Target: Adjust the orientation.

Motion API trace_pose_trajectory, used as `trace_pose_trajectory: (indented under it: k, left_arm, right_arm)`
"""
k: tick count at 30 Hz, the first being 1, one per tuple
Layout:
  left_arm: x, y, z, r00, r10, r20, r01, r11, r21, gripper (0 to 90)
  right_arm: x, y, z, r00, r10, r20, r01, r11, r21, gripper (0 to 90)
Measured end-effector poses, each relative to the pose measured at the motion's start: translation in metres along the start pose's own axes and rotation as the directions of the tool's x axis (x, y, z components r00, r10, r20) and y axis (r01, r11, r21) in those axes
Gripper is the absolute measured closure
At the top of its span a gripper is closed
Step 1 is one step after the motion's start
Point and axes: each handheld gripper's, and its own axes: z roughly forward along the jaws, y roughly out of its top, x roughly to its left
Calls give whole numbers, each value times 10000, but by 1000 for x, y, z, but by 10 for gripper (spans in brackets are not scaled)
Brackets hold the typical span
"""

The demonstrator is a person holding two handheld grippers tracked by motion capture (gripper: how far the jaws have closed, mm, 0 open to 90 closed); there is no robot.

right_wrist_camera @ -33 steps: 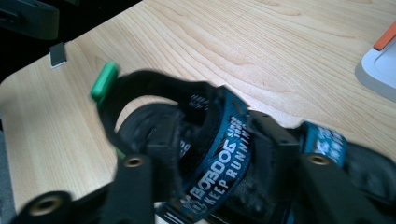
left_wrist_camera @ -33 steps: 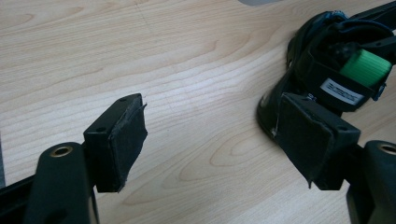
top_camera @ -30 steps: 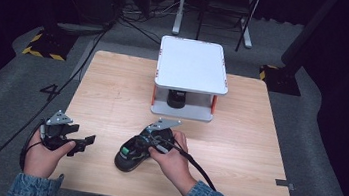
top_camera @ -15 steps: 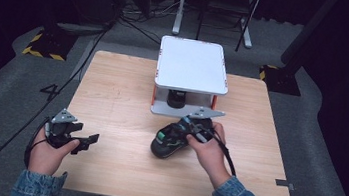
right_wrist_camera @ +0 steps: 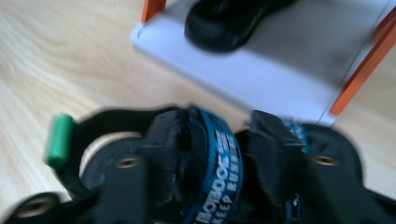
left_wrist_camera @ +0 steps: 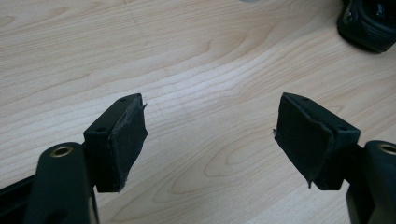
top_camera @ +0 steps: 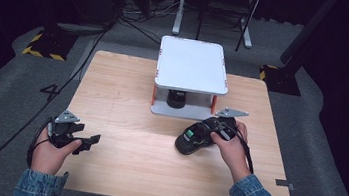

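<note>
Shoe (top_camera: 192,139): black running shoe with a green tab, sitting on the desk (top_camera: 121,101) right of centre, just in front of the white two-tier rack (top_camera: 192,65). In the right gripper view it's blurred, but you can make out a teal strap (right_wrist_camera: 223,163) with white lettering and a green ribbed tab (right_wrist_camera: 58,140) on the collar.

Your right gripper (top_camera: 219,129) is on the shoe's rear end; in its own view the jaws are closed down on the collar with the teal strap pinched between them. Your right hand (top_camera: 229,147) is wrapped around the gripper body.

Second black shoe (top_camera: 177,98) sits on the rack's lower shelf, between the orange posts (top_camera: 153,94); also visible up top in the right gripper view (right_wrist_camera: 229,21).

Your left gripper (top_camera: 79,139) is at the desk's front left, well apart from the shoe. Jaws are spread wide with nothing between them, bare wood under them. Pads (left_wrist_camera: 128,140) look frayed at the edges. The held shoe (left_wrist_camera: 369,23) is at the top right corner of the left gripper view.
</note>
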Motion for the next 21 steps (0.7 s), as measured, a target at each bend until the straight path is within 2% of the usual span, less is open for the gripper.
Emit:
trace_pose_trajectory:
  k: [3,5,8,10,12,14,16,21]
  left_arm:
    - [0,-1,-2,10000,0,-29,0,10000,-25,247]
    - [1,-1,-3,10000,-70,-65,70,10000,-54,247]
    - [2,-3,-2,9999,-95,-85,95,10000,7,247]
    - [2,-4,-1,9999,-124,-80,125,9999,37,248]
    - [2,-4,-1,9999,-74,-69,75,10000,49,248]
    - [1,-4,-2,9999,-123,-65,123,9999,14,248]
    - [2,-4,-2,9999,-133,-68,133,9999,12,248]
    - [3,-3,3,9999,-133,-52,133,9999,92,248]
  right_arm:
    - [14,5,-14,9993,-364,128,371,9976,-580,476]
    - [25,6,-22,9985,-498,-233,479,9959,-772,517]
    - [42,5,-26,9947,-808,-639,768,9951,-623,594]
    - [49,4,-23,9922,-835,-925,795,9958,-461,623]
    - [53,2,-17,9926,-774,-932,755,9969,-237,677]
    - [53,1,-12,9925,-786,-939,793,9968,43,772]
    - [54,1,-11,9897,-892,-1121,887,9960,-94,857]
    - [57,0,-24,9872,-1350,-846,1354,9908,-13,874]
